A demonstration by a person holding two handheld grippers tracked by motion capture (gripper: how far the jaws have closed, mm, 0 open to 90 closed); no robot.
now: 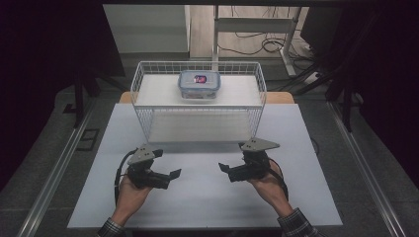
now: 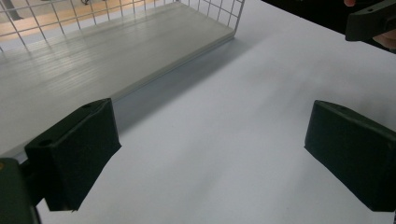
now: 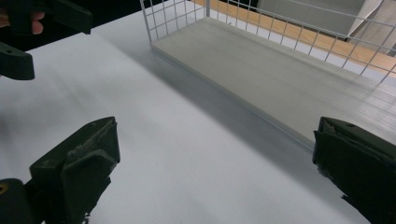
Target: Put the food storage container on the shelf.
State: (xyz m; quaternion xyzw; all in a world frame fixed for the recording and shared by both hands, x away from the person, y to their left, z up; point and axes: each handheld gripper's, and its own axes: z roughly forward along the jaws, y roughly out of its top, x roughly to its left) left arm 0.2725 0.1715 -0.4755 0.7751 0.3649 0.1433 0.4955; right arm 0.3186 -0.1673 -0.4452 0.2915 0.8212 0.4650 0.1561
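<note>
Both my sets of fingers are spread wide right now with nothing between them, just bare counter point(image 1: 207, 192). Left gripper point(image 1: 174, 174) sits at about 7 o'clock on the counter, right gripper point(image 1: 223, 168) at about 5 o'clock, tips pointing in at each other with a gap between. In the left gripper view my fingers point(image 2: 77, 149) frame plain white surface, and the near edge of the basket point(image 2: 219, 18) runs off toward 11 o'clock. Same story mirrored in the right gripper view: fingers point(image 3: 79, 163) wide apart, basket point(image 3: 154, 18) off toward 1 o'clock.

Moving outward: the wire basket point(image 1: 148, 123) stands at 12 o'clock from both hands, near but not touching either gripper. The thing I'd be going for is the box point(image 1: 199, 84), a clear lidded container with something red inside. It's in the basket at the far wall, roughly centred side to side, maybe a hair to the left of centre. Its long axis runs left to right, 9 to 3.

So the box lies straight ahead at 12 o'clock, well apart from both grippers and behind the basket's near wall. Neither hand is clearly nearer, I'd call it a tie. My guess is I'll have to go up and over the rim and come down on the short span of the box, front to back.
</note>
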